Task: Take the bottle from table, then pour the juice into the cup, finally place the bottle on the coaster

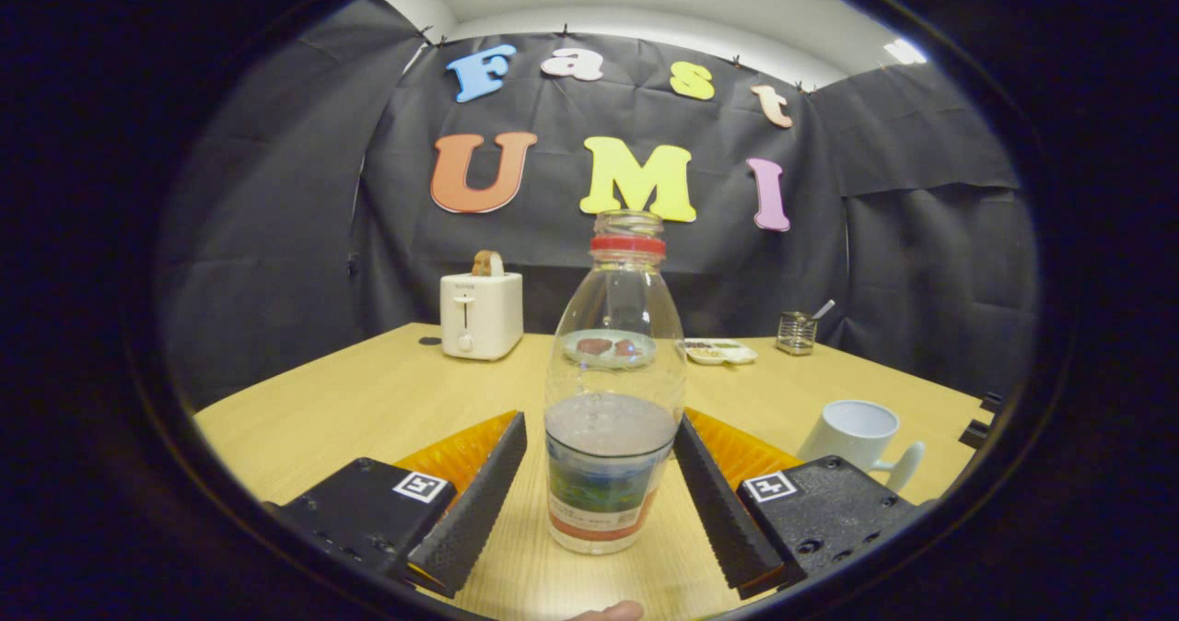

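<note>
Bottle (614,391) is standing between my open fingers, and I am not holding it yet.

My gripper (601,483) is sitting wide open, with a gap showing on each side of the bottle, which is standing up on the table (368,400) with some juice inside. The white cup (857,432) is waiting just past my right finger. A toaster (481,314), a plate (721,351) and a small holder (796,333) are sitting far back.

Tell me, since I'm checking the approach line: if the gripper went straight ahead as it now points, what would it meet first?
The bottle. It stands upright on the table between the open fingers of the gripper, which flank its lower part without visibly pressing it. How deep it already sits between them is unclear.
</note>
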Demonstrator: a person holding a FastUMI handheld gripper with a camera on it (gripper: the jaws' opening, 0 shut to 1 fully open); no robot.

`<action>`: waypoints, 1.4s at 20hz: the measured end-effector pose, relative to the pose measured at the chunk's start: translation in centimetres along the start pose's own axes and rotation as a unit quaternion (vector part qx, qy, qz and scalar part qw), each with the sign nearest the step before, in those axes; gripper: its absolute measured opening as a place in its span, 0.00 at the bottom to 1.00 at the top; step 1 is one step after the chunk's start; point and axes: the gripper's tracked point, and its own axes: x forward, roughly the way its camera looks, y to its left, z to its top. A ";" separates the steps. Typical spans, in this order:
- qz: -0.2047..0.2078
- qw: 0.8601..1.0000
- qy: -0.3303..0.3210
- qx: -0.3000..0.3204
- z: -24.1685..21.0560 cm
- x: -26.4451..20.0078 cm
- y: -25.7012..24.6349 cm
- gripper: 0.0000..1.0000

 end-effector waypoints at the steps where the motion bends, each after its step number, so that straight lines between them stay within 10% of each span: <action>1: -0.003 1.000 -0.012 0.007 0.5 0.9 0.2 0.96; 5: 0.001 1.000 0.003 0.001 0.5 1.6 0.1 0.81; 14: -0.004 0.992 0.014 0.128 1.7 -0.3 -2.9 0.80; 28: 0.060 0.914 0.027 0.400 4.4 -1.2 -3.3 0.79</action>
